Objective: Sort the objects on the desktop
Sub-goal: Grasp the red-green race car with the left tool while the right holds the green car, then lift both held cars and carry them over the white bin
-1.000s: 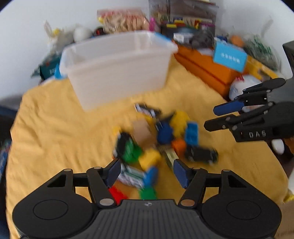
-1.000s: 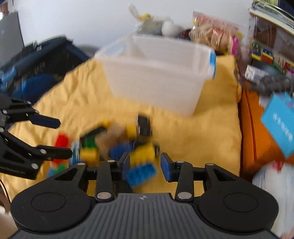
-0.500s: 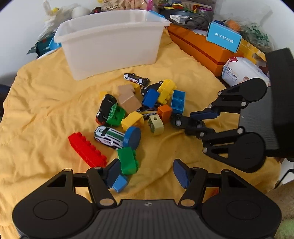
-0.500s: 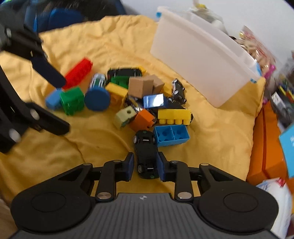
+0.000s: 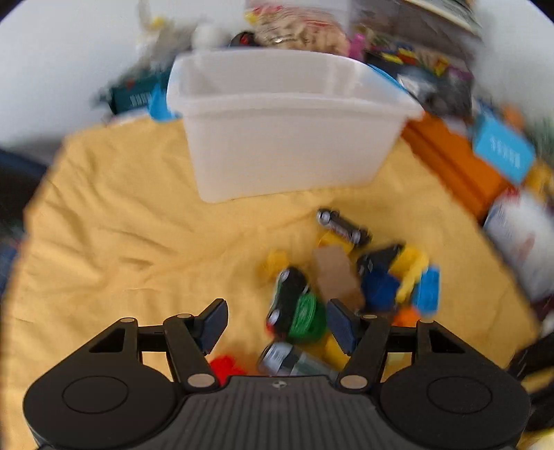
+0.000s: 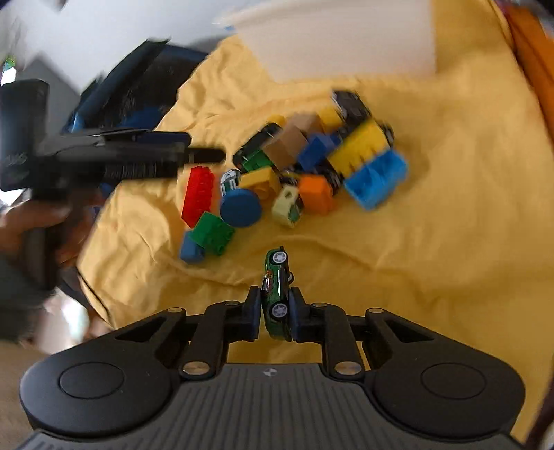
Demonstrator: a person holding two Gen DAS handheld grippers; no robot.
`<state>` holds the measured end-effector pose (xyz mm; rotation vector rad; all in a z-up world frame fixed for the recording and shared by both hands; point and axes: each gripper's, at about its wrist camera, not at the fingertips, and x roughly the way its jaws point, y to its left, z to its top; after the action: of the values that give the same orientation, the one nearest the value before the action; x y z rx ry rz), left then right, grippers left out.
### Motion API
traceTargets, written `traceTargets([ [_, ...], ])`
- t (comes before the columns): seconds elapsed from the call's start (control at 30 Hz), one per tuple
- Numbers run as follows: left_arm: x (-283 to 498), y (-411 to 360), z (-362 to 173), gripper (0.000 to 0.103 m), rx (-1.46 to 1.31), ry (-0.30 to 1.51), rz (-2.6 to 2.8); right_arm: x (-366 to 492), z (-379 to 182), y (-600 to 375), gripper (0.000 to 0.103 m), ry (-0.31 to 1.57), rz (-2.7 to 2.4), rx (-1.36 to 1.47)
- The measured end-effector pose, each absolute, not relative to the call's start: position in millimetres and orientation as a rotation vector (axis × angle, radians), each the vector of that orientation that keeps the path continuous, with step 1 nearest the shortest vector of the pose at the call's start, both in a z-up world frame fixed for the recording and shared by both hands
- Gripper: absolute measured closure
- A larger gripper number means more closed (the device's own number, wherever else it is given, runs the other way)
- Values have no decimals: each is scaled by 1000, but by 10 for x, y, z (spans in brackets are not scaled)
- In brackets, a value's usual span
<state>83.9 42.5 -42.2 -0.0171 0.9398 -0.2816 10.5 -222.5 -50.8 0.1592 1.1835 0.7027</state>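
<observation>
My right gripper (image 6: 275, 301) has its jaws closing on a small green toy car (image 6: 276, 277), pads pressing its sides. The car is held on its side above the yellow cloth (image 6: 432, 242). Beyond it lies a pile of toys: a red brick (image 6: 197, 194), a blue disc (image 6: 240, 207), a green brick (image 6: 212, 233), an orange block (image 6: 316, 192) and a light blue brick (image 6: 375, 180). My left gripper (image 5: 277, 313) hangs over the pile, jaws wide and closing a little. A black and green car (image 5: 289, 301) shows between them, untouched. The white bin (image 5: 287, 138) stands behind the pile.
An orange box (image 5: 453, 162) with a blue card (image 5: 503, 152) borders the cloth on the right, with a white packet (image 5: 519, 235) nearer. Snack bags (image 5: 301, 27) and clutter crowd behind the bin. A dark blue bag (image 6: 138, 90) lies off the cloth's left. A hand (image 6: 34, 221) holds the left gripper.
My right gripper has shut on the toy car and lifted it off the cloth, rolled onto its side. The left gripper has moved over the pile, closer to the bin.
</observation>
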Motion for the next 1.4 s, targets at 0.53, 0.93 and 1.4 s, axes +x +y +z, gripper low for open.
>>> traceTargets([
  [0.53, 1151, 384, -719, 73, -68, 1021, -329, -20, -556, -2282, 68, 1096, 526, 50],
  [0.93, 389, 8, -214, 82, 302, 839, -302, -115, -490, -2152, 68, 1036, 529, -108],
  [1.4, -620, -741, -721, 73, 698, 814, -351, -243, -536, -1889, 66, 981, 631, -351],
])
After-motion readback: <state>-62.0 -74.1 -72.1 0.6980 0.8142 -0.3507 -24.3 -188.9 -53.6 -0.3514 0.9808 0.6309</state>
